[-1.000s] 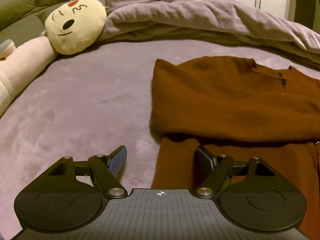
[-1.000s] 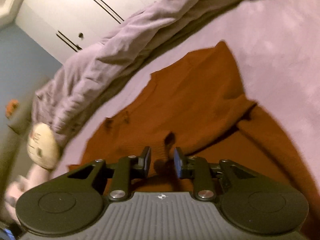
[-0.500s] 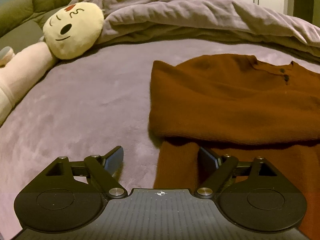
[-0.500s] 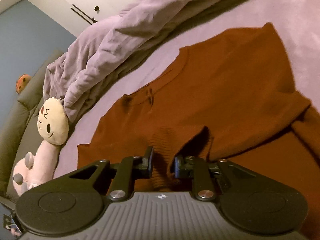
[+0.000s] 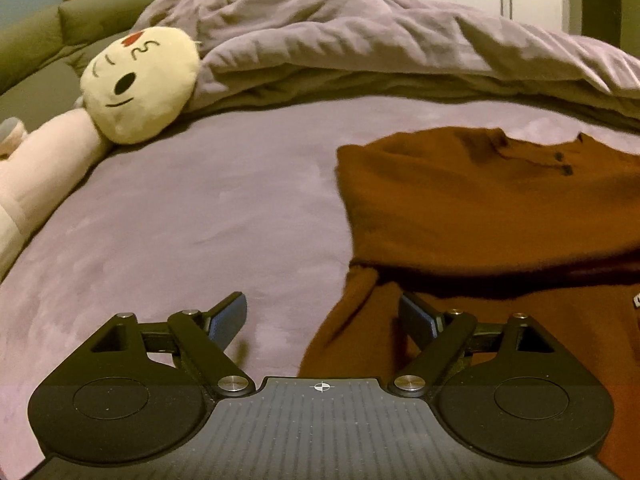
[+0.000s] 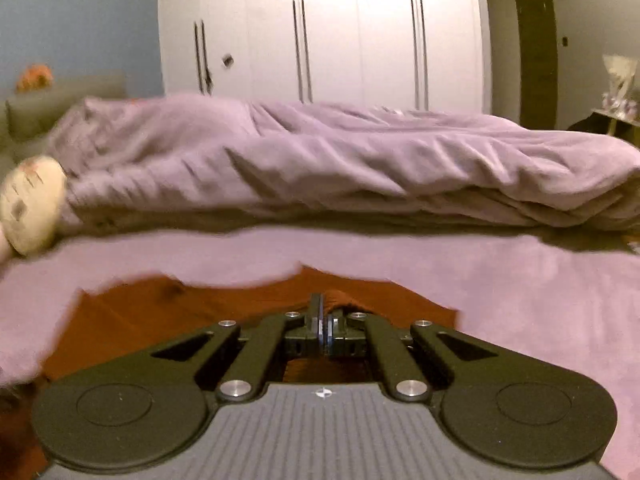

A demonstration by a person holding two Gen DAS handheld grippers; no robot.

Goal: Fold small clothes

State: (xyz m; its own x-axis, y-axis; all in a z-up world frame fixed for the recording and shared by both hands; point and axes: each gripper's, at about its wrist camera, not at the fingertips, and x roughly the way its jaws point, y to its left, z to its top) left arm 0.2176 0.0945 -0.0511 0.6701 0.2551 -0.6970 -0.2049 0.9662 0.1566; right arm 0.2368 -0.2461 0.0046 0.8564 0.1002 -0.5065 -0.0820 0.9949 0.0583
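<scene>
The rust-brown sweater (image 5: 492, 208) lies on the purple bedsheet (image 5: 208, 208), spread flat with its buttoned neckline on the side toward the rumpled duvet (image 5: 360, 48). One part of the sweater is folded over across its body, leaving a dark shadowed edge where the upper layer ends above the lower one. A narrow strip of the sweater, likely a sleeve or hem, runs down from that fold toward the left gripper (image 5: 322, 314).

The left gripper hangs over the sweater's near left edge with its fingers released and spread wide; the right finger sits above the sweater's fabric and the left finger above bare bedsheet just beside the sweater. Nothing is pinched between them.

In the right wrist view, the right gripper (image 6: 323, 320) is clenched tight, its two pads pressed together on a small bunch of the sweater (image 6: 160, 312), which rises in a ridge just past the fingertips. The rest of the sweater spreads out beneath and to the left of that gripper, blurred.

Beyond the sweater, the duvet lies heaped along the far side of the bed. Left of the sweater, well apart from it, a cream-headed plush toy (image 5: 140, 84) rests against the duvet's end. Behind the duvet stands a white wardrobe (image 6: 320, 28) with long dark handles.
</scene>
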